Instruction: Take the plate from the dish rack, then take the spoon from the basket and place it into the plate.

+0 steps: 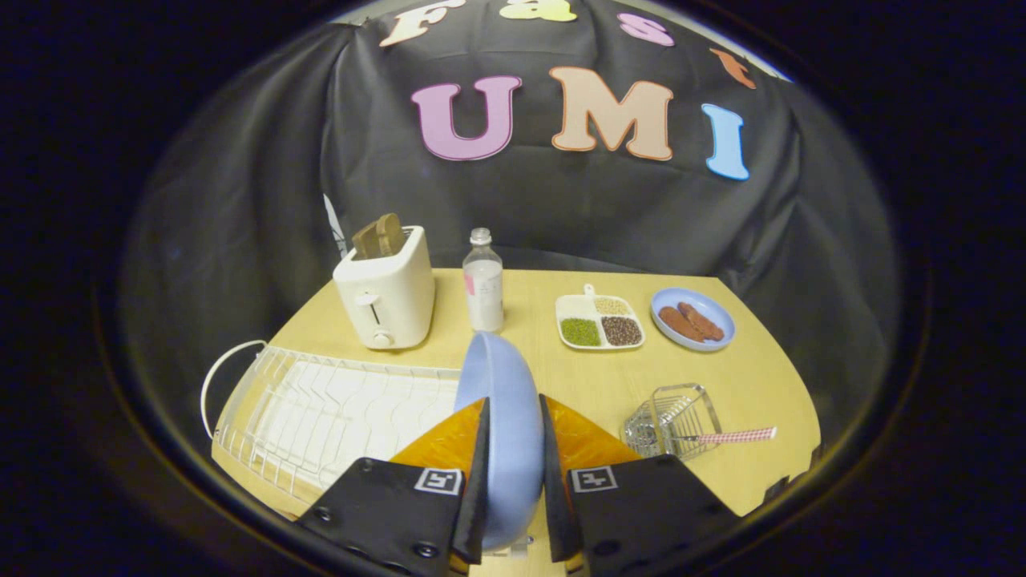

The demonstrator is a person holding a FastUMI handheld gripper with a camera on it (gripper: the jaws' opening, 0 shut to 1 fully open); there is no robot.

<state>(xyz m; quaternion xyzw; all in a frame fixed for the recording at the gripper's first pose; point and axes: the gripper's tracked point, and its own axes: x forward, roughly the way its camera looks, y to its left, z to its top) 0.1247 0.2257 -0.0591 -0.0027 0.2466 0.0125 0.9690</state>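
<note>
A light blue plate (501, 417) stands on edge between my two fingers, and my gripper (513, 425) is shut on its rim. It is held upright just past the right end of the white wire dish rack (321, 409), above the wooden table (745, 385). To the right of my fingers a small wire basket (672, 421) lies tipped on the table. A spoon (733, 436) with a pink patterned handle pokes out of the basket to the right.
Beyond the rack stands a white toaster (387, 296) with bread in it. A clear bottle (484, 280) is beside it. Further right are a divided dish of beans (599, 322) and a blue plate with sausages (692, 319).
</note>
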